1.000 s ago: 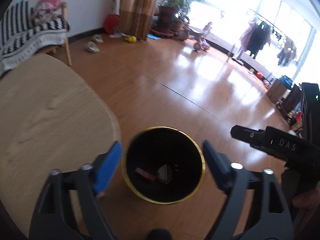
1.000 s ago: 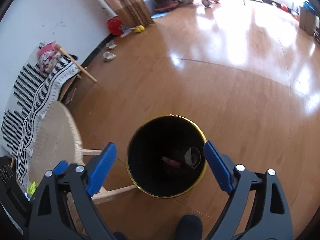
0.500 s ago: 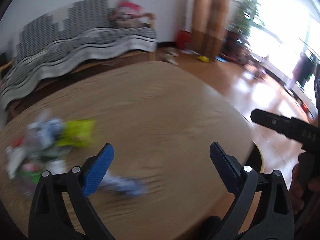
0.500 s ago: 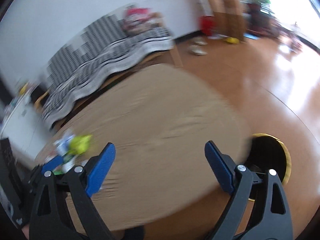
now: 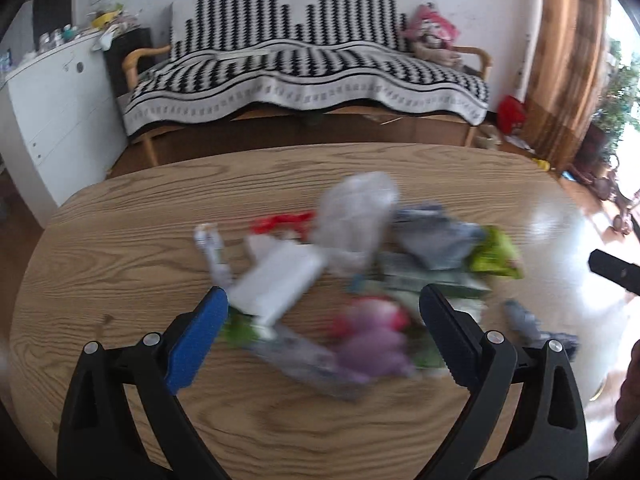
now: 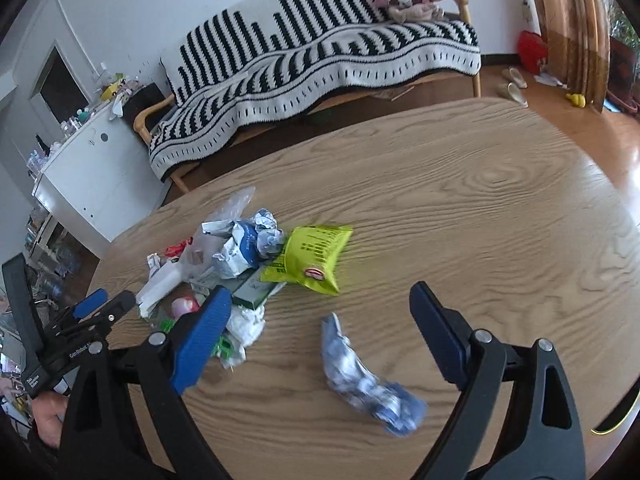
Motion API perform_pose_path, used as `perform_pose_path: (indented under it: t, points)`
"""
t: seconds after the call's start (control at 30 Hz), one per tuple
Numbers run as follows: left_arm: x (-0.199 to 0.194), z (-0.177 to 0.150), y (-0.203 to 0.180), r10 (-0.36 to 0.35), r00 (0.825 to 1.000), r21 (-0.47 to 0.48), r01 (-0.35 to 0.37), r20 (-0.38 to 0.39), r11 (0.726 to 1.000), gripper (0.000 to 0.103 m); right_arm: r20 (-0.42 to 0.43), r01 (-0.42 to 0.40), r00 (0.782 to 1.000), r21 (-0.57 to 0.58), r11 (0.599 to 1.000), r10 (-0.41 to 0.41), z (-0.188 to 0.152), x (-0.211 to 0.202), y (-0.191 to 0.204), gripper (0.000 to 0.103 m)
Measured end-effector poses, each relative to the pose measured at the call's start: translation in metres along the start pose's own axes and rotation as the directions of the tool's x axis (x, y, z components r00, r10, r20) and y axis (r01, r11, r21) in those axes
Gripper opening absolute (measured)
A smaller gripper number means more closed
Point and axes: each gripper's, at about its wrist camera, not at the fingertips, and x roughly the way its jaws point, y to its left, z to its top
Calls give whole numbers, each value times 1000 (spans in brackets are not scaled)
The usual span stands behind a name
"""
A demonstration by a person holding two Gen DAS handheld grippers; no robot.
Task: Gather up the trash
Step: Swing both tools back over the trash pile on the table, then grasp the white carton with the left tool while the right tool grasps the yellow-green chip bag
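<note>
Both the left gripper (image 5: 322, 310) and right gripper (image 6: 320, 310) gape empty; the crumpled blue wrapper (image 6: 370, 384) may skid from a shallow pinch.

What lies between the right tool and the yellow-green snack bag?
In the right wrist view, only bare table lies between the open right tool and the yellow-green snack bag.

- Round wooden table (image 6: 460, 208) fills the lower frame, grain plainly visible.
- Behind it, upper centre, a sofa (image 6: 320, 52) draped in a black-and-white zigzag throw, against a white wall (image 6: 168, 4).
- White cabinet (image 6: 96, 168) at left, clutter on top.
- Brown curtain (image 5: 568, 52) at upper right; daylight glares off the glossy wood floor (image 5: 560, 236).
</note>
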Motion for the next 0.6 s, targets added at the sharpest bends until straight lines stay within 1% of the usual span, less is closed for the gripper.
perform_pose_path:
  t: [0.17,0.3,0.4,0.5,0.53,0.57,0.6]
  points:
    - [28,5,25,21,999,29,-20,-28,999,94,-48,-1,999,37,999,3,12,38,-2,88]
    - [48,7,22,47,998,91,-44,-29,995,94,-83,14,996,52,999,-9,16,66,-2,88]
    - [66,6,17,48,997,134,-40,-61,990,94,-101,16,995,55,998,-11,19,78,-4,88]
    - [81,2,15,82,993,182,-66,-82,981,93,-113,15,994,61,998,-8,21,88,-3,88]
    - [84,1,15,100,992,187,-83,-79,979,88,-117,17,993,64,998,-9,21,92,-3,88]
    - [87,1,18,100,991,181,-83,-86,980,83,-127,15,992,71,997,-6,21,97,-4,88]
    - [88,1,19,89,991,171,-72,-96,983,67,-133,12,991,77,997,-1,21,101,-4,88]
